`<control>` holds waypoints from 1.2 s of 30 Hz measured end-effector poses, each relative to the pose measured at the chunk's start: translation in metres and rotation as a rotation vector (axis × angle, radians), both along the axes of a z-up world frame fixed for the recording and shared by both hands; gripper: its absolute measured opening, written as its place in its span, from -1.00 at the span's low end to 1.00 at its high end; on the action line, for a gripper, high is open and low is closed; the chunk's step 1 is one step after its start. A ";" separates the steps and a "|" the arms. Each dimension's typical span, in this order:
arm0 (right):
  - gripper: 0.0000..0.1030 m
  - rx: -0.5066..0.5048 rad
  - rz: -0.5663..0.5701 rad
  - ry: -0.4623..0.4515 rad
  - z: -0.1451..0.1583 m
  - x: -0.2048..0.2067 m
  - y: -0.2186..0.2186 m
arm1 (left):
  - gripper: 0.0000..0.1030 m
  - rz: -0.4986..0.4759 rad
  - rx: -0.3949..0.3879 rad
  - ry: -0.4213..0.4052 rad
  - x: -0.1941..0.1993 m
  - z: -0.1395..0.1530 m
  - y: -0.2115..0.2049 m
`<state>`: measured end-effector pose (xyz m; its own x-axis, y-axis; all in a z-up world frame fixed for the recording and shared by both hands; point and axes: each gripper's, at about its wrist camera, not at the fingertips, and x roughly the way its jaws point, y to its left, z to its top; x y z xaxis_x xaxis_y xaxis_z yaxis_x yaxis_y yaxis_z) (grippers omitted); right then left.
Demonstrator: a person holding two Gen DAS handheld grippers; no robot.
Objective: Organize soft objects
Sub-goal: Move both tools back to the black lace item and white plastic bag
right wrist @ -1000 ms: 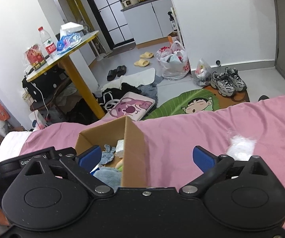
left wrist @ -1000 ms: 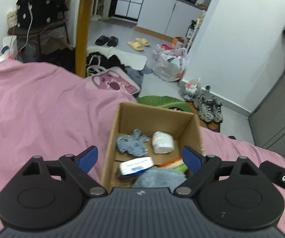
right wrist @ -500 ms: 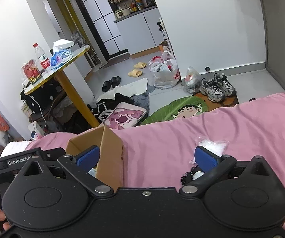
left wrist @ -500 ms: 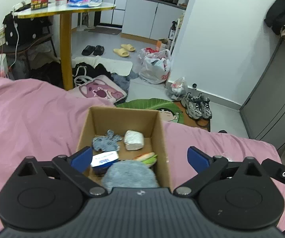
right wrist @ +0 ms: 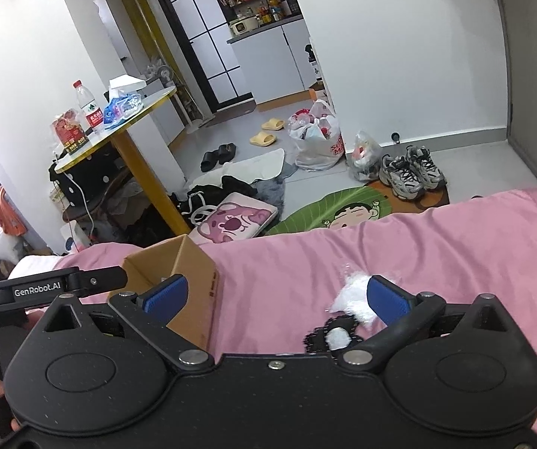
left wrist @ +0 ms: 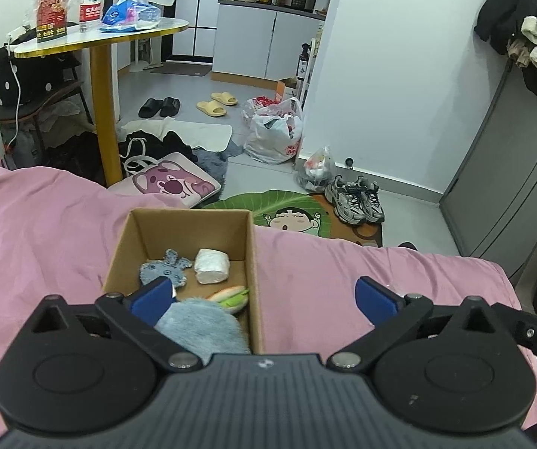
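A cardboard box [left wrist: 252,247] sits on the pink bedspread [left wrist: 43,247]. Inside lie a grey-blue plush [left wrist: 165,269], a white roll [left wrist: 212,265], a burger-like toy [left wrist: 231,295] and a fluffy grey-blue item [left wrist: 201,329]. My left gripper [left wrist: 264,297] hangs open above the box's near right corner, with nothing between its fingers. In the right wrist view the box [right wrist: 193,292] is at the left. A white fluffy wad [right wrist: 354,295] and a black-and-white soft item [right wrist: 333,335] lie on the bedspread just before the right pad. My right gripper [right wrist: 274,295] stands open above the bedspread.
Beyond the bed edge the floor holds a green cartoon mat [left wrist: 287,213], sneakers [left wrist: 356,198], plastic bags [left wrist: 275,131], slippers [left wrist: 216,103] and a pink cushion [left wrist: 171,183]. A yellow-legged table [left wrist: 103,37] stands at the left. A grey cabinet [left wrist: 511,172] is at the right.
Both grippers moved to the right over the bed. In the left view the box slid left and the left jaws spread slightly wider. In the right view the white wad came close to the right pad.
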<state>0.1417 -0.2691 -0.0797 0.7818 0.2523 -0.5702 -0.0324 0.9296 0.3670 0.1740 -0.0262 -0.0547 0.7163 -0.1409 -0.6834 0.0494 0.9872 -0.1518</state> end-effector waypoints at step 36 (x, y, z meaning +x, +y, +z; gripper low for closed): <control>1.00 0.336 -0.187 0.159 -0.077 0.013 -0.085 | 0.94 -0.095 0.026 0.109 0.017 -0.068 -0.112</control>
<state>0.1546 -0.3538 -0.1566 0.7408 0.3074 -0.5972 0.2068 0.7416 0.6381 0.1914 -0.1377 -0.1223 0.6221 -0.1853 -0.7607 0.1272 0.9826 -0.1354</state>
